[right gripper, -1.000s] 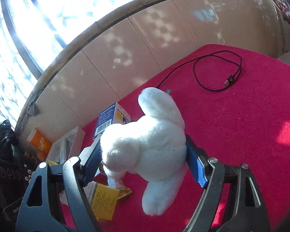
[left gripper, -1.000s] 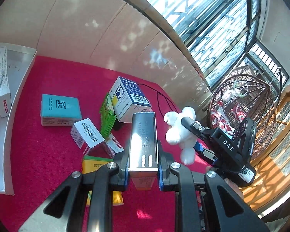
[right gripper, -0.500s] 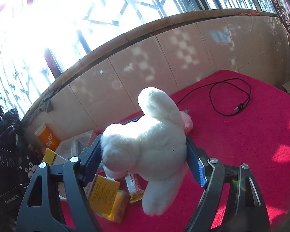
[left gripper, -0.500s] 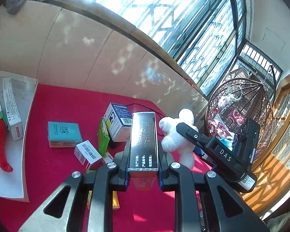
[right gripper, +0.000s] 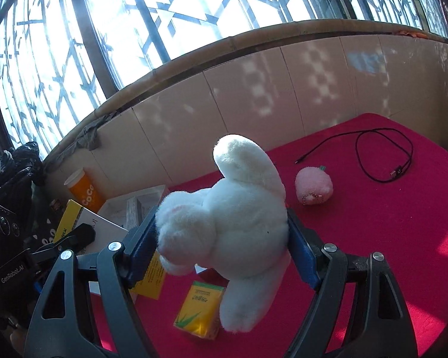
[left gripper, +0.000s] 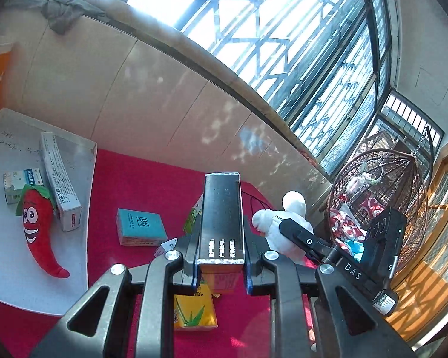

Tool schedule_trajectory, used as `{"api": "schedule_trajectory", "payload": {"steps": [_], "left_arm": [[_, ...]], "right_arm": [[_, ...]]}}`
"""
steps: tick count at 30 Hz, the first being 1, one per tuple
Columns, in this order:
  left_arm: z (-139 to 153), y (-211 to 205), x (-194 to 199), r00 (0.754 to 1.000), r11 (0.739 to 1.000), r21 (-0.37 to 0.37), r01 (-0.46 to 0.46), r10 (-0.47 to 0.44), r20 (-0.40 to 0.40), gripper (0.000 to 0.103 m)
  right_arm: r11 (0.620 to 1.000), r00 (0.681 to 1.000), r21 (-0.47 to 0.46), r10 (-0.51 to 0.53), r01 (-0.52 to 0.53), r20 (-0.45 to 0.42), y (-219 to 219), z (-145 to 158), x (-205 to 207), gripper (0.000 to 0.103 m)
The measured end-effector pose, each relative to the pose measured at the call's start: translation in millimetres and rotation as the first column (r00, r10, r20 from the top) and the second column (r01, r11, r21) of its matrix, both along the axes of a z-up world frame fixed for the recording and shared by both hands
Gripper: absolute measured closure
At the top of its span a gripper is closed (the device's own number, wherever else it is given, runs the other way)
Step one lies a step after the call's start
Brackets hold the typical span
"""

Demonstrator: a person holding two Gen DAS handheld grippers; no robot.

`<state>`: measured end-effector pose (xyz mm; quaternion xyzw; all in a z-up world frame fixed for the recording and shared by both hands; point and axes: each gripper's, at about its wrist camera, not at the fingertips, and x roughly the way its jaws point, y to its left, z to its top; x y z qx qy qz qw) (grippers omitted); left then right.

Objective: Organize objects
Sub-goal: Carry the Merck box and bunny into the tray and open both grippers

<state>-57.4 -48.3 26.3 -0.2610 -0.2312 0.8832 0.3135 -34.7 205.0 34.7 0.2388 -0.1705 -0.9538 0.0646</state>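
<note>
My left gripper (left gripper: 221, 264) is shut on a long silver box (left gripper: 222, 217) with an orange end, held above the red table (left gripper: 146, 182). My right gripper (right gripper: 221, 247) is shut on a white plush rabbit (right gripper: 224, 226), also held above the table; the rabbit shows at the right in the left wrist view (left gripper: 283, 223). A white tray (left gripper: 3, 268) at the left holds a red chilli plush (left gripper: 40, 232), a long white box (left gripper: 61, 185) and a small box (left gripper: 21, 182).
On the red cloth lie a teal box (left gripper: 140, 229), a yellow box (left gripper: 194, 310), a green packet (left gripper: 191, 220), a pink plush ball (right gripper: 313, 186) and a black cable (right gripper: 382, 155). An orange cup (right gripper: 83, 191) stands by the wall. A wicker hanging chair (left gripper: 379, 205) is at the right.
Both grippers have risen and tilted back with their loads still held. The tray with the chilli plush and the pink ball have come into view.
</note>
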Motion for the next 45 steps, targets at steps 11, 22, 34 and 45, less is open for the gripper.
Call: {"api": "schedule_trajectory", "payload": {"steps": [11, 22, 34, 45], "left_arm": [[1, -58, -2, 0.991, 0.990, 0.054, -0.133, 0.134, -0.006, 0.083], [-7, -127, -6, 0.948, 0.948, 0.039, -0.317, 0.317, 0.012, 0.083], [-19, -187, -28, 0.896, 0.896, 0.035, -0.443, 0.441, 0.053, 0.083], [-20, -212, -52, 0.835, 0.835, -0.075, -0.545, 0.548, 0.045, 0.074]], "right_arm": [[0.990, 0.992, 0.061, 0.125, -0.125, 0.007, -57, 8, -11, 0.023], [0.949, 0.960, 0.148, 0.278, -0.280, 0.032, -130, 6, -25, 0.023], [0.902, 0.924, 0.199, 0.377, -0.383, 0.069, -187, -1, -48, 0.023], [0.838, 0.873, 0.246, 0.476, -0.488, 0.108, -255, -17, -78, 0.018]]}}
